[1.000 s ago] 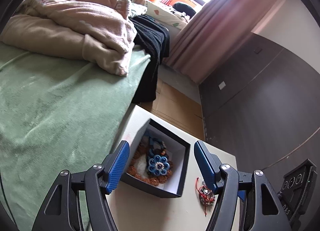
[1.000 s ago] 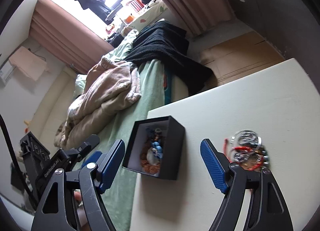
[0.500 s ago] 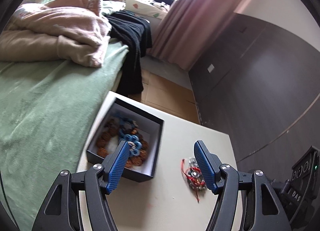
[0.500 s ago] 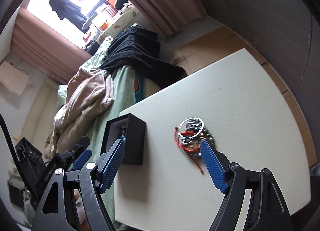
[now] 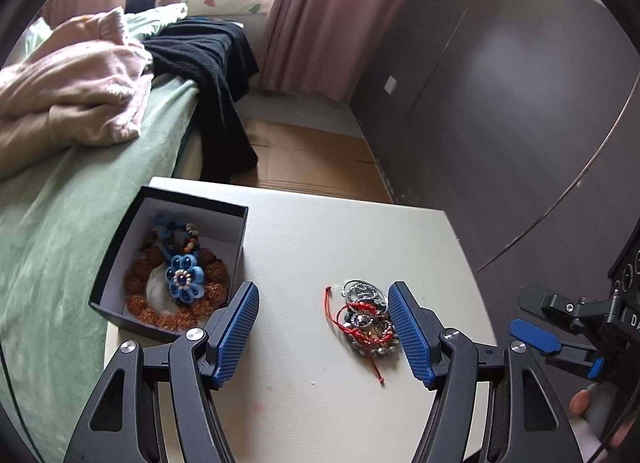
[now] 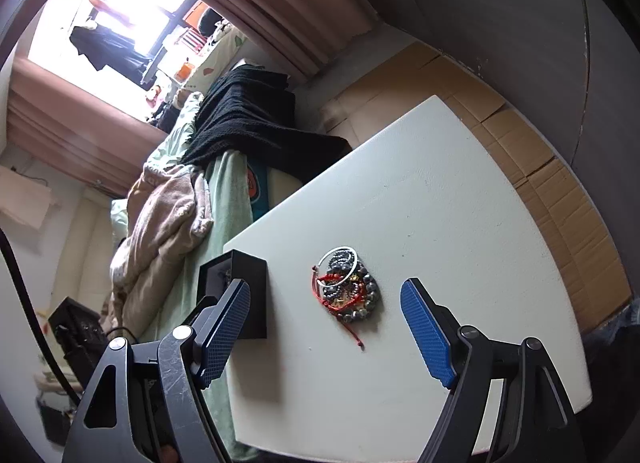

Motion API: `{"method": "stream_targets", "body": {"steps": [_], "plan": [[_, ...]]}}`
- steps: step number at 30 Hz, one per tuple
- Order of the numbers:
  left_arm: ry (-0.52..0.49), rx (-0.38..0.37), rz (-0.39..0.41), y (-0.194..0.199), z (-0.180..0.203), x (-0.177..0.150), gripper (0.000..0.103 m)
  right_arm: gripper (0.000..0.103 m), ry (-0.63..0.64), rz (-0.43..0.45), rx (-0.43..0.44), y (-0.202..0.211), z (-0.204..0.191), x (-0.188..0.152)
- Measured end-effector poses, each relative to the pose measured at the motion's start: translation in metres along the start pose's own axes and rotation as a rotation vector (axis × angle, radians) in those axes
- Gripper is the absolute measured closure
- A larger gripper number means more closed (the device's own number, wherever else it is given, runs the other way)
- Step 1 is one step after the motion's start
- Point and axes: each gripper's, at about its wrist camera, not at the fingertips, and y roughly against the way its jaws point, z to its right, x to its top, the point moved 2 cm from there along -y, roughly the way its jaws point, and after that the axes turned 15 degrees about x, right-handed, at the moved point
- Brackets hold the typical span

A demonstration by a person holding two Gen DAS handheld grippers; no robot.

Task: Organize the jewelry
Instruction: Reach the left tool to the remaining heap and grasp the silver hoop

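Note:
A heap of bracelets (image 5: 366, 317) with red cord and silver and dark beads lies on the white table (image 5: 320, 231). It also shows in the right wrist view (image 6: 347, 287). A black open box (image 5: 168, 259) at the table's left edge holds a blue flower piece and brown beads; its outer wall shows in the right wrist view (image 6: 244, 295). My left gripper (image 5: 324, 333) is open and empty above the table, the heap by its right finger. My right gripper (image 6: 326, 329) is open and empty, above and short of the heap. Part of it shows at the right of the left wrist view (image 5: 560, 327).
A bed with a green sheet (image 5: 60, 223), a beige blanket (image 5: 72, 91) and a black garment (image 5: 208, 59) adjoins the table's left side. Cardboard (image 6: 520, 143) covers the floor beyond the table. A dark wall (image 5: 500, 103) stands to the right.
Both grippers have swung right and pulled back, so the view went from the box to the bracelet heap. Both stayed open. The jewelry has not moved.

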Motion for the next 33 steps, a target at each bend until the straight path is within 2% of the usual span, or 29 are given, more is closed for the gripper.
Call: {"method": "stream_targets", "body": {"steps": [2,4,10,12,14,15,22,29,33], "plan": [[-0.010,0.010,-0.013,-0.005,0.006,0.000,0.026,0.025,-0.015,-0.006,-0.021,0.001,0.006,0.001],[-0.012,0.000,-0.034,-0.011,0.012,0.000,0.024,0.025,-0.035,-0.009,-0.049,0.003,0.013,0.003],[-0.082,0.014,-0.090,-0.032,0.042,0.000,0.023,0.025,-0.055,0.000,-0.072,0.014,0.027,0.010],[-0.108,0.022,-0.091,-0.037,0.054,0.000,0.023,0.024,-0.090,0.011,-0.048,0.018,0.034,0.013],[-0.137,0.046,-0.090,-0.042,0.065,0.000,0.018,0.012,-0.130,0.034,-0.042,0.024,0.042,0.015],[-0.149,0.051,-0.097,-0.046,0.069,0.000,0.018,0.010,-0.143,0.048,-0.043,0.028,0.045,0.017],[-0.219,0.137,-0.167,-0.076,0.090,-0.005,0.018,0.009,-0.230,0.050,-0.027,0.034,0.068,0.022],[-0.263,0.208,-0.188,-0.098,0.099,-0.010,0.018,0.009,-0.279,0.083,0.007,0.048,0.079,0.028],[-0.302,0.238,-0.193,-0.107,0.107,-0.013,0.029,0.009,-0.301,0.084,0.012,0.048,0.083,0.030]]}}
